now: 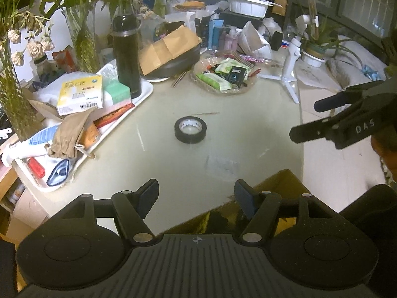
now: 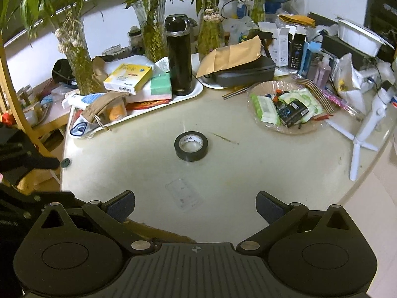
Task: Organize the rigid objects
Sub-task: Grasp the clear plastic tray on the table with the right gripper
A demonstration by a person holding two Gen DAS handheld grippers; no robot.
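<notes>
The black tape roll lies flat on the bare table at 12 o'clock from the left gripper and the right gripper, both with jaws apart, holding nothing.

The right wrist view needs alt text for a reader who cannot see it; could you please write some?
A roll of black tape lies flat, alone on the bare middle of a pale round table, ahead of the open, empty right gripper. Behind stand a cluttered white tray and a black flask.
</notes>
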